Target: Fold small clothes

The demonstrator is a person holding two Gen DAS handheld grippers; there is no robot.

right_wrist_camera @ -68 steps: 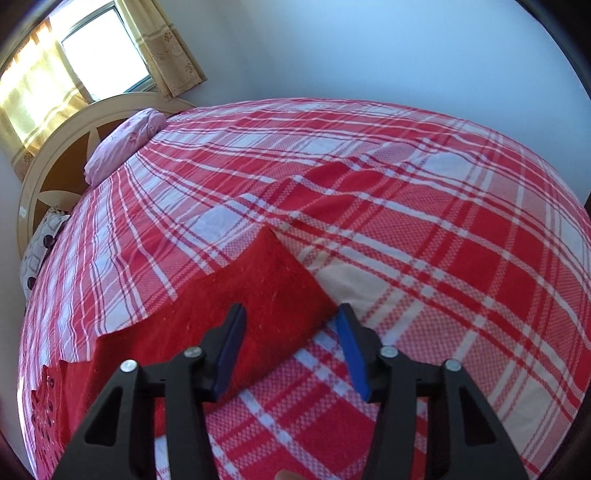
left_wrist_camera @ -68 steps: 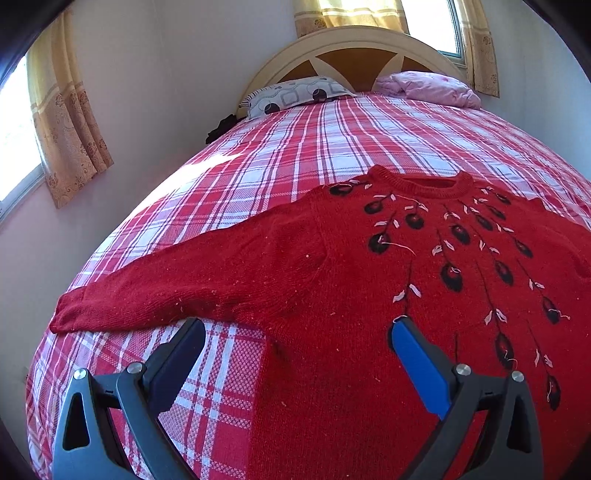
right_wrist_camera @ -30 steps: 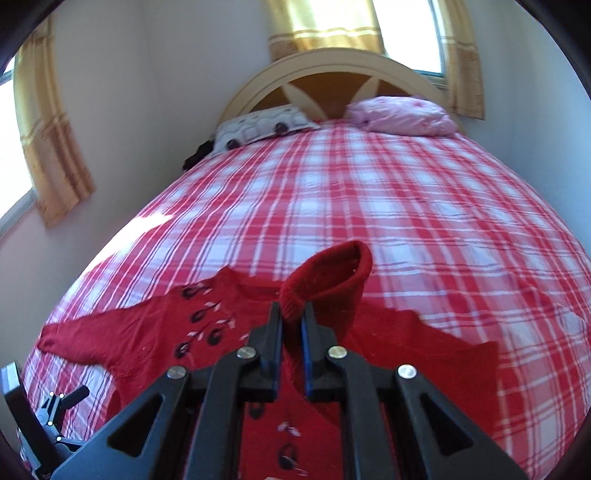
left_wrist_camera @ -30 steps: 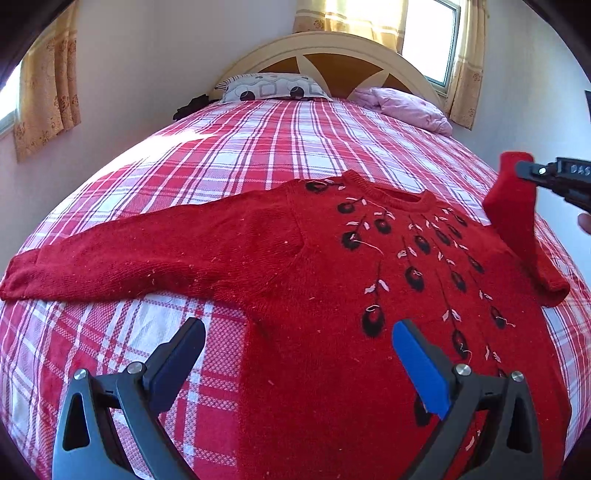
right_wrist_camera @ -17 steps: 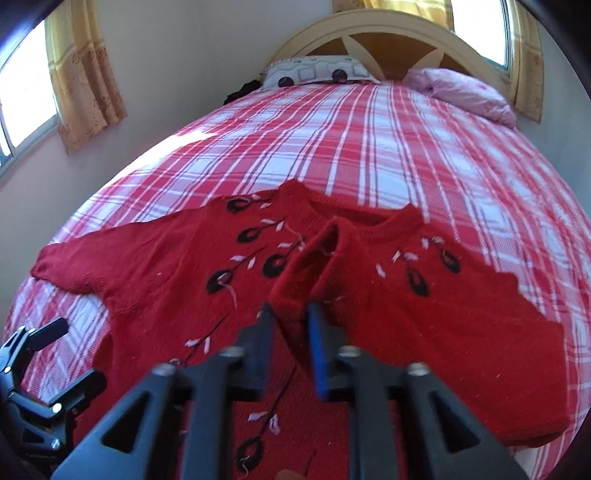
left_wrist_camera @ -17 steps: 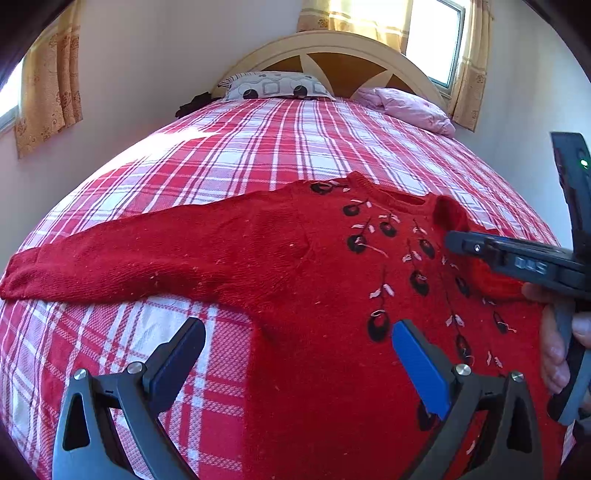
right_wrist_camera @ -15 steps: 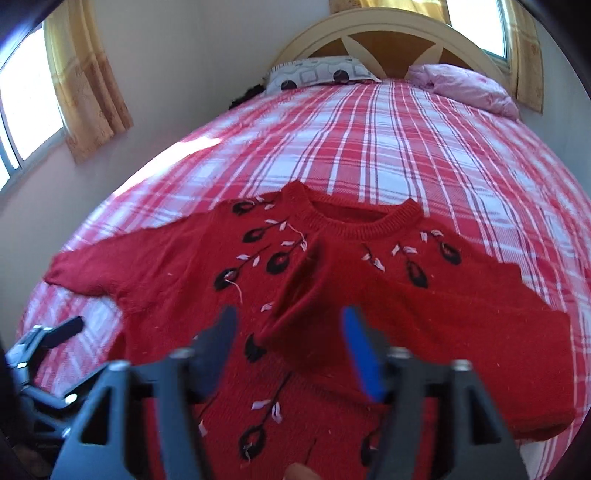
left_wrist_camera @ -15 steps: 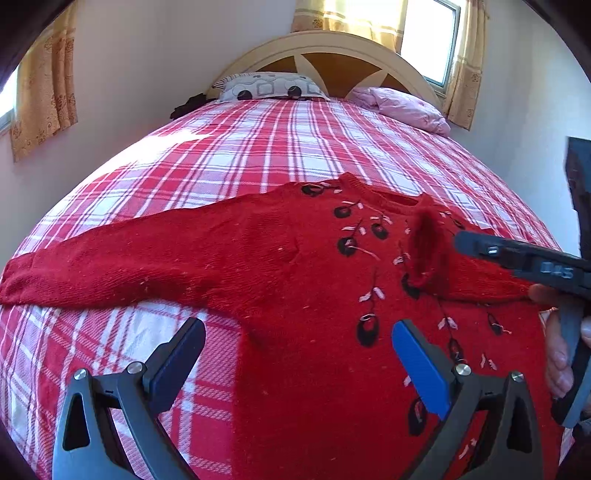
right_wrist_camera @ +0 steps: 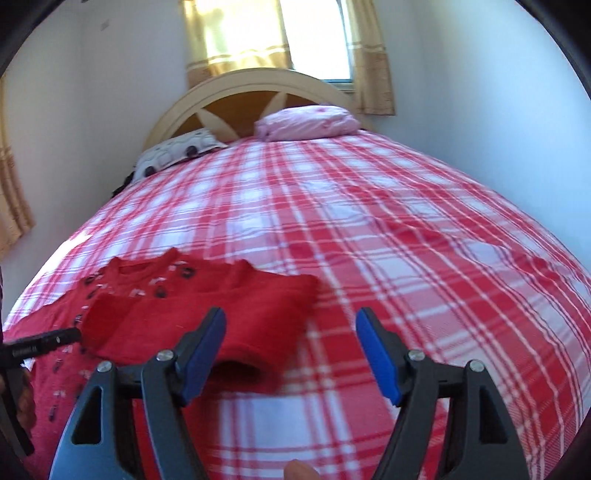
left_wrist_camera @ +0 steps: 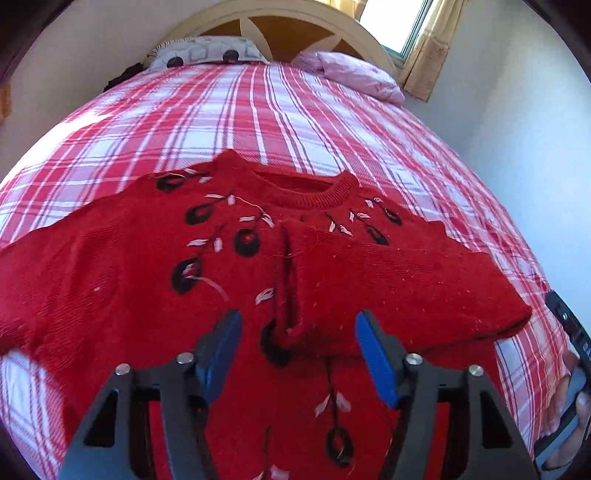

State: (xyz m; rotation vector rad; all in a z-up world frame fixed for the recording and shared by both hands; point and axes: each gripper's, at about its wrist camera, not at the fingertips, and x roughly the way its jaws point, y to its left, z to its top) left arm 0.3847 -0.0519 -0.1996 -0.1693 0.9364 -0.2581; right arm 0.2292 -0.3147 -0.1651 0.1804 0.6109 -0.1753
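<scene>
A red knit sweater (left_wrist_camera: 110, 266) with black and white embroidery lies face up on the plaid bed (left_wrist_camera: 295, 122). Its right sleeve (left_wrist_camera: 406, 280) is folded across the chest, and the cuff (left_wrist_camera: 290, 266) ends near the middle. My left gripper (left_wrist_camera: 294, 330) hovers over that cuff with its jaws closing; the cuff's tip lies between the blue pads, which are clear of it. My right gripper (right_wrist_camera: 291, 325) is beside the sweater's folded shoulder (right_wrist_camera: 229, 306), over bare bedspread. Its jaws are opening with nothing between them.
A patterned pillow (left_wrist_camera: 207, 53) and a pink pillow (left_wrist_camera: 354, 74) lie against the headboard (left_wrist_camera: 280, 26). A wall runs close along the bed's right side. A hand (left_wrist_camera: 569, 398) shows at the right edge of the left wrist view.
The right gripper laid the sleeve across the chest, let go of the cuff and drew back to the right. The left gripper moved right over the cuff and its jaws narrowed.
</scene>
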